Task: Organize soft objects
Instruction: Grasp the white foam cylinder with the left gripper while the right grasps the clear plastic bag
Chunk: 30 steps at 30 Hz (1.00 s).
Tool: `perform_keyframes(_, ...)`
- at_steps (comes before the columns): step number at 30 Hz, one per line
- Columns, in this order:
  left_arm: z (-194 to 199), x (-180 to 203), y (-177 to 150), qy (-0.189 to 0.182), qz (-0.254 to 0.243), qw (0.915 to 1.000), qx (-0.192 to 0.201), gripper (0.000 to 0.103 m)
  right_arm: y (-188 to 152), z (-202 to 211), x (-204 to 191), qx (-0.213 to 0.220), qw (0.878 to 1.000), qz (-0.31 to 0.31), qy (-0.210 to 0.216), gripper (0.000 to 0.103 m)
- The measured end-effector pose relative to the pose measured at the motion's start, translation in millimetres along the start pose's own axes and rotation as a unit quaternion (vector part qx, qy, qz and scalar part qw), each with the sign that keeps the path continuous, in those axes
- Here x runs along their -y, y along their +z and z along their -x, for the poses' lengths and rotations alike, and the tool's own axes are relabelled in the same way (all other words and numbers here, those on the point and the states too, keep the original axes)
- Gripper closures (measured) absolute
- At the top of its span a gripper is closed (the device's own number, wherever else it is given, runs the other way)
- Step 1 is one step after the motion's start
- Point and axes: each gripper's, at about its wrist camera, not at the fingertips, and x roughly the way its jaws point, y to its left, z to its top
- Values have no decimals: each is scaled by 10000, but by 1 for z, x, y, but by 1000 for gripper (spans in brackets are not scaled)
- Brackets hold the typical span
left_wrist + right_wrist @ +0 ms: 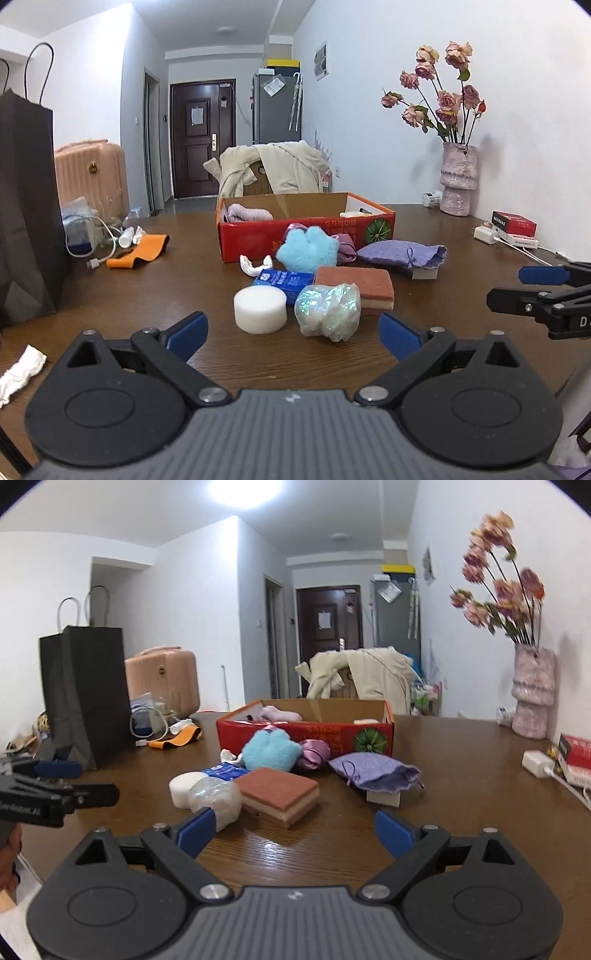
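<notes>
**Both grippers spread, lined up on the pile**

Nearest the lens, the left gripper (291, 334) has its blue pads wide apart with nothing between them, low over the wooden table (443, 295). Just ahead sit a white foam puck (260, 309) and an iridescent wrapped lump (328, 312). The right gripper (293, 832) is likewise spread and empty, facing the layered sponge (279, 795). Behind these lie a blue fluffy toy (307, 251) and a purple knitted pouch (402, 254), all outside the red cardboard box (258, 243). Judging by this, sorting has barely begun: the approach step. Next comes closing gently on one soft piece and carrying it over the box wall.
</notes>
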Motion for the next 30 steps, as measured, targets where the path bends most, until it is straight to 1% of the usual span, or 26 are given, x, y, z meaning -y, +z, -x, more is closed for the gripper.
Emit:
perform_keyframes(4,-11,-5,-5,14,83,9998,-162,2,-3,-15,-4,-89,9997,-34,214,11)
perform_keyframes(6,-20,-10,-6,50,133,9995,-284,2,-2,-25,-7,-203,9994,-7,273,12)
perform_keyframes(10,-35,-23,-4,95,317,9986,-406,2,2,-42,-14,-286,9988,46,392,13)
perform_keyframes(16,-64,-42,2,90,550,9967,-586,3,12,-71,-20,-395,9980,-15,491,21)
perform_keyframes(17,-69,-44,3,90,562,9966,-600,3,14,-75,-21,-416,9977,-28,534,23)
perform_keyframes(20,-86,-51,7,79,532,9968,-585,4,17,-91,-29,-572,9957,-11,723,24)
perform_keyframes(21,-94,-54,9,51,530,9968,-603,4,18,-97,-33,-606,9952,35,762,24)
perform_keyframes(23,-111,-59,12,66,479,9960,-750,13,21,-111,-43,-685,9936,129,884,25)
perform_keyframes(24,-120,-61,13,25,427,9960,-788,17,21,-116,-46,-723,9929,168,931,26)
perform_keyframes(25,-127,-62,14,-68,404,9958,-814,17,22,-123,-50,-764,9922,220,964,30)
perform_keyframes(26,-132,-64,15,-197,407,9955,-838,17,23,-130,-54,-805,9914,281,989,32)
perform_keyframes(27,-139,-67,15,-422,431,9943,-876,17,23,-135,-57,-831,9910,323,999,32)
perform_keyframes(28,-146,-69,15,-590,512,9925,-942,18,23,-142,-60,-866,9906,371,994,34)
perform_keyframes(29,-153,-73,15,-696,640,9903,-1019,18,23,-146,-63,-900,9901,411,991,40)
perform_keyframes(30,-157,-75,15,-752,723,9888,-1071,21,24,-150,-65,-926,9898,438,988,43)
